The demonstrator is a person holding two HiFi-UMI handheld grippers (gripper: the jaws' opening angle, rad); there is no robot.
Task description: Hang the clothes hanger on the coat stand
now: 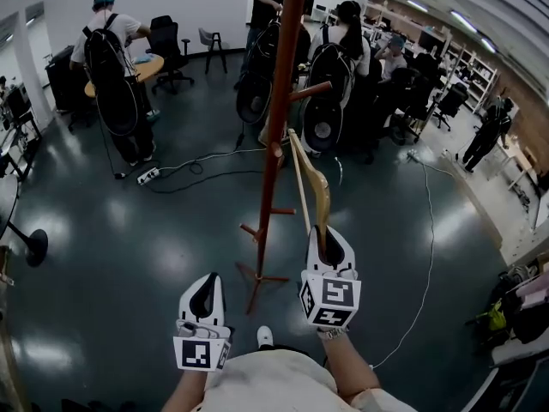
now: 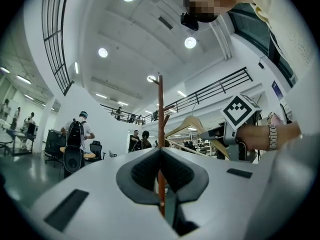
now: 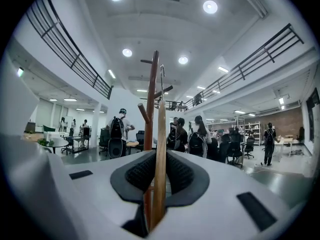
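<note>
A tall reddish-brown coat stand (image 1: 279, 101) with short side pegs rises from the dark floor in front of me. My right gripper (image 1: 327, 240) is shut on a pale wooden clothes hanger (image 1: 310, 183), held edge-on just right of the pole. In the right gripper view the hanger (image 3: 160, 154) stands upright between the jaws, its metal hook (image 3: 162, 79) beside the stand (image 3: 151, 99). My left gripper (image 1: 204, 297) hangs lower left, shut and holding nothing. In the left gripper view the stand (image 2: 161, 114) shows behind the closed jaws and the hanger (image 2: 187, 125) to its right.
Several people with backpacks stand behind the stand, one at left (image 1: 111, 54), others at right (image 1: 339, 67). Cables and a power strip (image 1: 147, 176) lie on the floor. Office chairs (image 1: 167, 50), a round table and shelving ring the room.
</note>
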